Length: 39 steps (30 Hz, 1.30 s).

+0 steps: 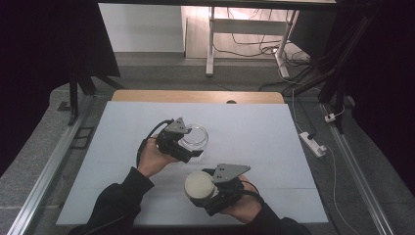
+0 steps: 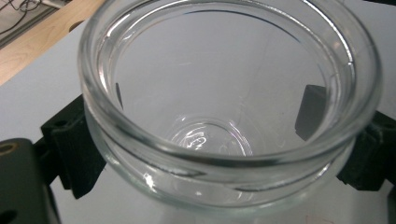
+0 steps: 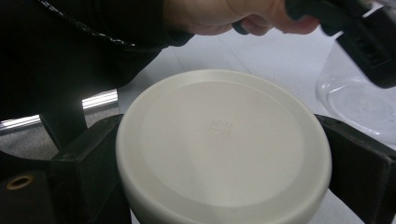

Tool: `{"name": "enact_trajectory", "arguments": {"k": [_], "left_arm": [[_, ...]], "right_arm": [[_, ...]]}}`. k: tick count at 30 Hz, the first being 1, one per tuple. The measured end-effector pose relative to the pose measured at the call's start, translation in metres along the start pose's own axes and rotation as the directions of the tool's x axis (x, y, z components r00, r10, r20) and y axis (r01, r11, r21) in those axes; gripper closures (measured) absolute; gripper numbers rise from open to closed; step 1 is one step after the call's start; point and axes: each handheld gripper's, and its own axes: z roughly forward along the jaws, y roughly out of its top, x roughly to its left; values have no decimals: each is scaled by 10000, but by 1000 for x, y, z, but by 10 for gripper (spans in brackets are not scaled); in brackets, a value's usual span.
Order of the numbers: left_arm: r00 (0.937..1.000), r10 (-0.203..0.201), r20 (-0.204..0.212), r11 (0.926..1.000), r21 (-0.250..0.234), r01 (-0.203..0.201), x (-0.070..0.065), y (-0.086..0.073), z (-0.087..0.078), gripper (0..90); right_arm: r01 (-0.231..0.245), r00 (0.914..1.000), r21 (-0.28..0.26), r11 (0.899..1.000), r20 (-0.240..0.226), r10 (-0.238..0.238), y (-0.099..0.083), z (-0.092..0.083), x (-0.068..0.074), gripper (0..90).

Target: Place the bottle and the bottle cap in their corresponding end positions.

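Observation:
A clear glass jar (image 1: 195, 139) stands open-mouthed near the middle of the white table (image 1: 254, 127), with nothing inside it. My left gripper (image 1: 188, 147) is shut on the jar (image 2: 224, 107), its black jaws pressed against opposite sides just below the thick rim. A round cream lid (image 1: 198, 187) sits between the jaws of my right gripper (image 1: 203, 193), which is shut on it near the table's front edge. In the right gripper view the lid (image 3: 224, 144) faces the camera flat side up, and the jar's base (image 3: 359, 105) shows at the far right under the other gripper.
A wooden strip (image 1: 195, 96) borders the table's far edge. Metal rails (image 1: 54, 161) run along both sides. A power strip (image 1: 313, 143) lies off the right edge. Desk legs and cables stand beyond the table.

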Motion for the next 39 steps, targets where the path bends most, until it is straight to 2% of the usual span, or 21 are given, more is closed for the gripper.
{"name": "enact_trajectory", "arguments": {"k": [14,31,39], "left_arm": [[9996,-115,-244,9999,-12,114,16,4,15,77],[9975,-517,-485,9987,-14,516,41,-7,38,77],[9966,-587,-571,9982,42,591,46,-11,46,77]], "right_arm": [[-144,9997,176,9997,177,141,-11,12,-8,72],[-98,9993,555,9984,362,78,-26,33,-18,72],[-140,9992,724,9973,378,112,-32,41,-24,72]]}}
